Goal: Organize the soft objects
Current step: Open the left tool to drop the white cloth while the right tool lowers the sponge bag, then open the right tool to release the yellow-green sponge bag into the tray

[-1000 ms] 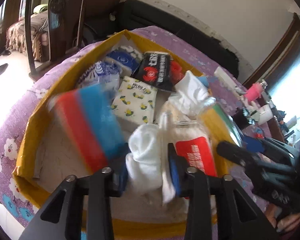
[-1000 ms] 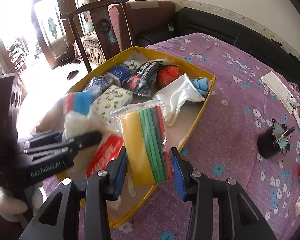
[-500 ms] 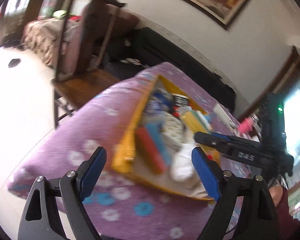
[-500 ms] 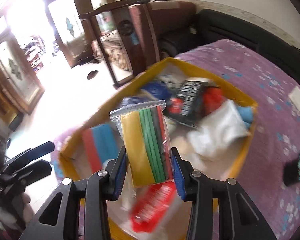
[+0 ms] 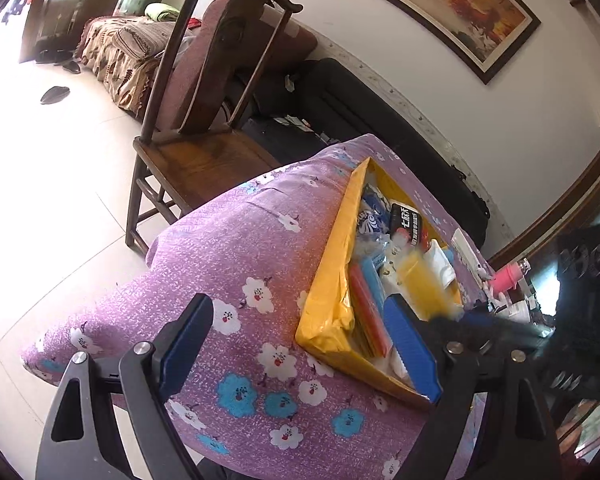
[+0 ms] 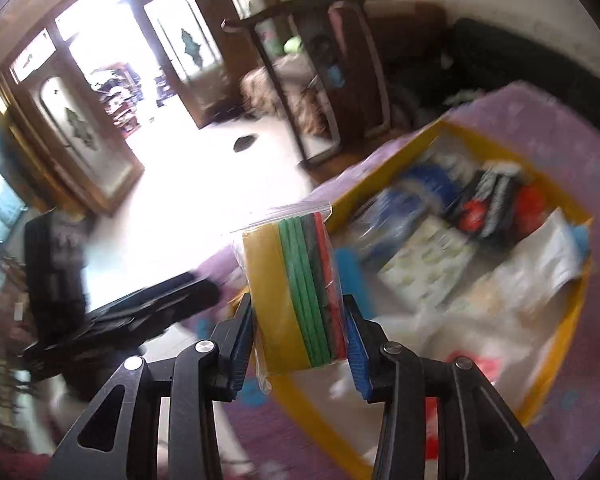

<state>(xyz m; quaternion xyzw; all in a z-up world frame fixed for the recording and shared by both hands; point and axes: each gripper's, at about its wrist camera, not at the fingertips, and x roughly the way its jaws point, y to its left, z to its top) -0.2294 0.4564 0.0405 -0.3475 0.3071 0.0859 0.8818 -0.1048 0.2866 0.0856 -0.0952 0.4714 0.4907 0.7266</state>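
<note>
My left gripper (image 5: 300,348) stands open over the purple flowered tablecloth (image 5: 240,260), just off the near corner of the yellow box (image 5: 332,280), with nothing between its pads. The box holds a red and blue sponge (image 5: 368,304), a black packet (image 5: 408,220) and other soft packs. My right gripper (image 6: 300,340) is shut on a clear bag of yellow, green, dark and red cloths (image 6: 296,292), held upright above the near left edge of the yellow box (image 6: 572,320). The picture is blurred. A white cloth (image 6: 540,260) and a patterned tissue pack (image 6: 428,264) lie inside.
A wooden chair (image 5: 204,120) stands beside the table's far left edge, with a dark sofa (image 5: 360,112) behind it. A pink bottle (image 5: 508,276) and small items sit on the table beyond the box. Bright tiled floor lies to the left.
My left gripper opened, let go of the white cloth bundle in the box and drew back off its corner. My right gripper carried the bag leftward over the box.
</note>
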